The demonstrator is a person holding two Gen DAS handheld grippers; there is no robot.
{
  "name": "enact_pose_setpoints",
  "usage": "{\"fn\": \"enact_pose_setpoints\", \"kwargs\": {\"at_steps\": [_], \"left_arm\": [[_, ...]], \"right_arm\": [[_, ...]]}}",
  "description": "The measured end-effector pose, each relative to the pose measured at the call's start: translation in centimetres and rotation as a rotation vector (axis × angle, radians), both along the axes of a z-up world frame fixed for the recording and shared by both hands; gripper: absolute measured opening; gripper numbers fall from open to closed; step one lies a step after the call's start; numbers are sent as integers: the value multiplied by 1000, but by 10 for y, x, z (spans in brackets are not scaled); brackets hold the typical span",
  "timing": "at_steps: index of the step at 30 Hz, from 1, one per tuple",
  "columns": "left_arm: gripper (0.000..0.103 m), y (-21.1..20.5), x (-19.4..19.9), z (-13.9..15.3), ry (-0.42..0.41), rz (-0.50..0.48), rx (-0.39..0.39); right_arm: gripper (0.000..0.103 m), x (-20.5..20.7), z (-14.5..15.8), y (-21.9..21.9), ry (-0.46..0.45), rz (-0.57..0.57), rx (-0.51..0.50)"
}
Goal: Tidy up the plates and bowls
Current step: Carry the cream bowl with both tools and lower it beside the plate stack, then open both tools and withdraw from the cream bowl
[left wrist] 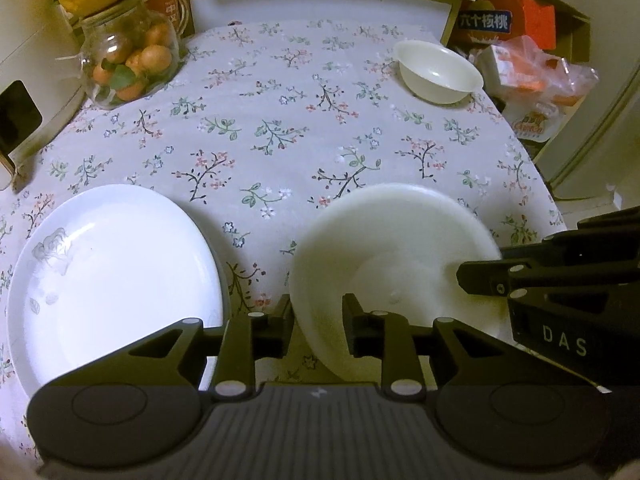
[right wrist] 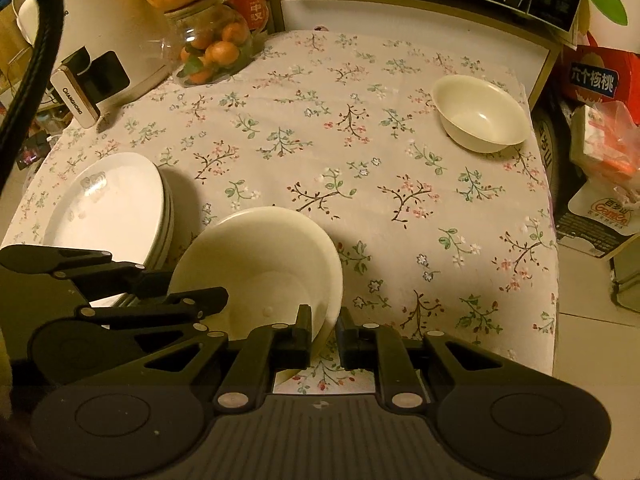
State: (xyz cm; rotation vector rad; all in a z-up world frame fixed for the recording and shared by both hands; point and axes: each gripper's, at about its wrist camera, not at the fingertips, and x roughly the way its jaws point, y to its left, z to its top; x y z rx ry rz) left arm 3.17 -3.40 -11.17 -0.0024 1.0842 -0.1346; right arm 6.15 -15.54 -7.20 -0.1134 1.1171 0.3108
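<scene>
A cream bowl (right wrist: 260, 268) sits near the table's front, held at its rim by both grippers. My right gripper (right wrist: 323, 330) is shut on the bowl's near right rim. My left gripper (left wrist: 318, 322) straddles the bowl's (left wrist: 392, 248) left rim, one finger inside and one outside, seemingly shut on it. The left gripper shows in the right wrist view (right wrist: 200, 300); the right gripper shows in the left wrist view (left wrist: 480, 280). A stack of white plates (right wrist: 112, 208) lies left of the bowl, also in the left wrist view (left wrist: 112, 272). A second cream bowl (right wrist: 480, 114) stands at the far right, also in the left wrist view (left wrist: 438, 70).
A floral tablecloth (right wrist: 320, 160) covers the table. A glass jar of oranges (right wrist: 212, 48) and a white appliance (right wrist: 96, 20) stand at the back left. Boxes and snack bags (right wrist: 600, 140) crowd the right beyond the table edge.
</scene>
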Motion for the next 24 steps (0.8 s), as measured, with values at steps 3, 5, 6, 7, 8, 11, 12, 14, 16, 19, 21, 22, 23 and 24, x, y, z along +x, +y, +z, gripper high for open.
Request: {"fn": "enact_pose_setpoints", "kwargs": {"at_steps": [3,5,6,7,8,11,12,14,16,19,21,22,23,24], "left_arm": [[24,0,1,1,-10,0,0],[24,0,1,1,-10,2,-1],[25,1,1,1,-10,4,-2],[25,1,1,1,-10,5,-1],[25,1,1,1,-12,6,-1],[28,3,1,3,-20,16,-5],[29,4,1,4,-21,19,-9],[30,4,0,6,-25,25,-14],[31,4,0,8,-30,31,-18],[31,5,1,11,-39,36,-23],[31,6,2,12,-42,41,-26],[31,7,2,12,-44,44,-27],[31,7,3,13,-46,47,-28],[31,8,3,14,-48,50,-30]], "right_arm": [[17,0,0,-1,-9,-4,-17],[17,0,0,-1,-9,-5,-15],[17,0,-1,-1,-9,-5,-16],[17,0,-1,0,-10,-3,-19],[17,0,-1,1,-11,-3,-23],[17,0,-1,2,-14,-1,-29],[17,0,0,1,-15,-2,-29],[17,0,1,2,-20,-4,-30],[17,0,2,2,-26,-7,-32],[18,0,3,1,-29,-9,-33],[18,0,3,2,-31,-11,-35],[18,0,3,2,-33,-12,-36],[18,0,4,2,-35,-12,-36],[19,0,4,1,-36,-13,-35]]}}
